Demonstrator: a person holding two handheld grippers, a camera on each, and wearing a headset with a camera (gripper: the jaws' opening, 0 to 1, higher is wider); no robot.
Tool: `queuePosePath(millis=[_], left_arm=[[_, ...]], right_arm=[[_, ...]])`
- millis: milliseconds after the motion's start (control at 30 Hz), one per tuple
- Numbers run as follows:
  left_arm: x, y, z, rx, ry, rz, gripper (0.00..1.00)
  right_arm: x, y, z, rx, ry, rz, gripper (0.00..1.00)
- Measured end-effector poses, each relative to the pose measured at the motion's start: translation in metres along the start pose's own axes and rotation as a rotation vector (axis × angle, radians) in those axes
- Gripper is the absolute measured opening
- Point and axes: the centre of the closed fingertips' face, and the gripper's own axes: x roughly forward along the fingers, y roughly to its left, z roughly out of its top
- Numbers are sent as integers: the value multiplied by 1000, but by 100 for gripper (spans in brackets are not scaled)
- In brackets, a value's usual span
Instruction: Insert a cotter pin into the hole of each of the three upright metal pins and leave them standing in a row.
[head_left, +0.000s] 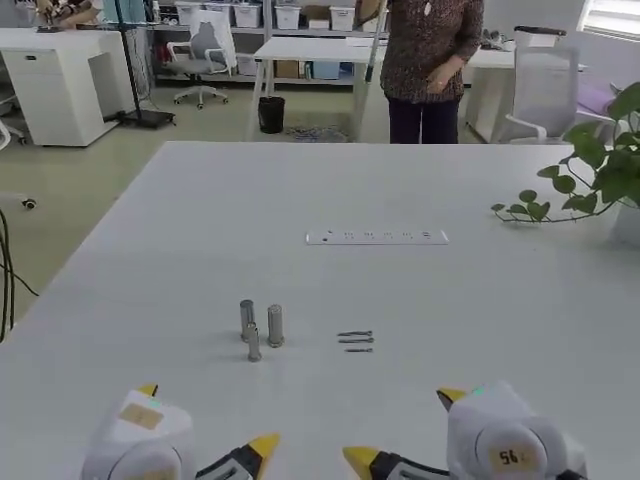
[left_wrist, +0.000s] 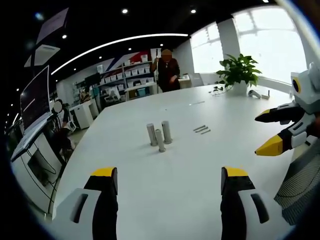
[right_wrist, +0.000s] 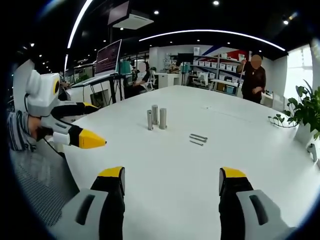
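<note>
Cotter pins (head_left: 355, 341) lie beside three metal pins (head_left: 260, 328); left tongs (left_wrist: 169, 174) and right tongs (right_wrist: 172, 175) gape.

The place was an open-plan office with a lab feel. Beyond the far edge of the big white desk (head_left: 420, 300) stood swivel chairs (head_left: 203, 60) and shelves of plastic storage bins (head_left: 288, 15). A power strip (head_left: 377, 237) lay on the desk, a potted plant (head_left: 600, 170) sat at its right edge, and a monitor (right_wrist: 111, 56) hung to its left under recessed ceiling lights (right_wrist: 157, 12).
</note>
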Motion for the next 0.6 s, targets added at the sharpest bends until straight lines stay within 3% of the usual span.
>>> queuePosePath(millis=[233,467,600], left_arm=[[0,-1,-2,-1,9,-3,83],[1,-3,1,-11,-3,-16,82],[1,-4,2,-10,-1,-19,82]], right_arm=[[-1,0,4,1,-19,-4,76],[-3,0,20,-9,-99,-2,82],[-5,-3,24,-12,-119,-15,85]])
